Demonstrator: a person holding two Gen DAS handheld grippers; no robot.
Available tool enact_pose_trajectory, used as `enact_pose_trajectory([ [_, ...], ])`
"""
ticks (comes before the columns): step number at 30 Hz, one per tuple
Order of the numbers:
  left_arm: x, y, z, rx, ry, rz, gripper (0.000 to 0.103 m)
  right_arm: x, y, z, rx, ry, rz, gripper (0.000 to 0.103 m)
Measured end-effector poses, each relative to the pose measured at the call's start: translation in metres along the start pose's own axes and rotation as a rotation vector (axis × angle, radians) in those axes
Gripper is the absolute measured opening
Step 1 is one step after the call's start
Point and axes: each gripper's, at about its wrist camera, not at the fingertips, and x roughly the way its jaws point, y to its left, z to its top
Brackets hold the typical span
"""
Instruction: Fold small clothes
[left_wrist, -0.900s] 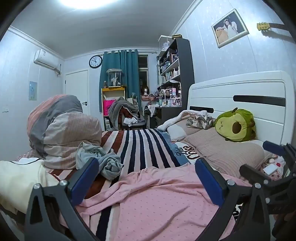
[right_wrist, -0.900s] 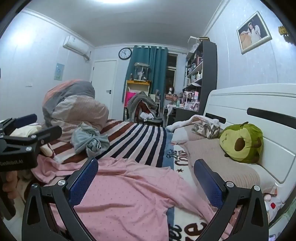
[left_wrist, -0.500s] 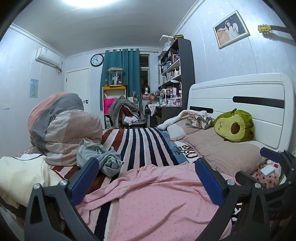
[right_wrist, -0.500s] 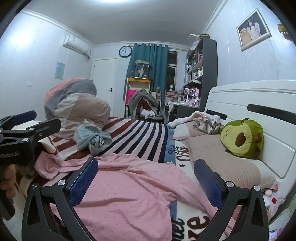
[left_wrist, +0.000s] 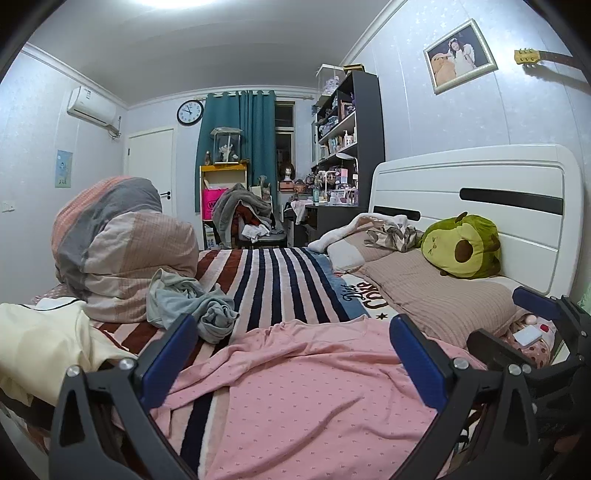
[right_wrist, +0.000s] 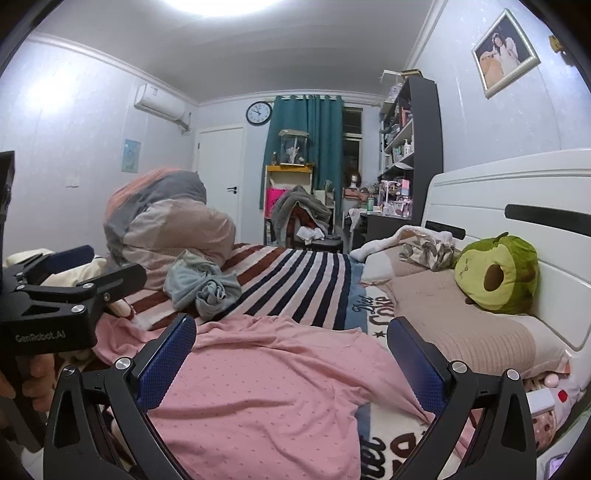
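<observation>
Pale walls; teal curtain (left_wrist: 236, 155) beside white door (left_wrist: 150, 162). Dark shelving unit (left_wrist: 351, 147) adjoins white headboard (left_wrist: 476, 206). Ceiling light on.

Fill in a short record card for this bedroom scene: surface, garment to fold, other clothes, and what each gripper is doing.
surface: bed with striped blanket
garment to fold: pink shirt, spread out, wrinkled
other clothes: grey bundle beside the quilt pile
left gripper: open, above the shirt, holding nothing
right gripper: open, above the shirt, holding nothing
</observation>
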Motion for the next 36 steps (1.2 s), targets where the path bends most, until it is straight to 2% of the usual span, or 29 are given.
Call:
enact_pose_trajectory([
  [15, 0.0011, -0.0011, 0.0002, 0.001, 0.005, -0.002, 0.102, -0.0002, -0.0020, 0.0038, -0.010, 0.024, 0.023, 0.102],
  [19, 0.0021, 0.0005, -0.0001, -0.004, 0.006, 0.001, 0.102, -0.0006, -0.0026, 0.0044, -0.005, 0.024, 0.052, 0.102],
  [36, 0.0025, 0.0026, -0.0015, -0.007, 0.003, 0.003, 0.102, 0.0002, -0.0043, 0.0050, -0.002, 0.032, 0.049, 0.102],
])
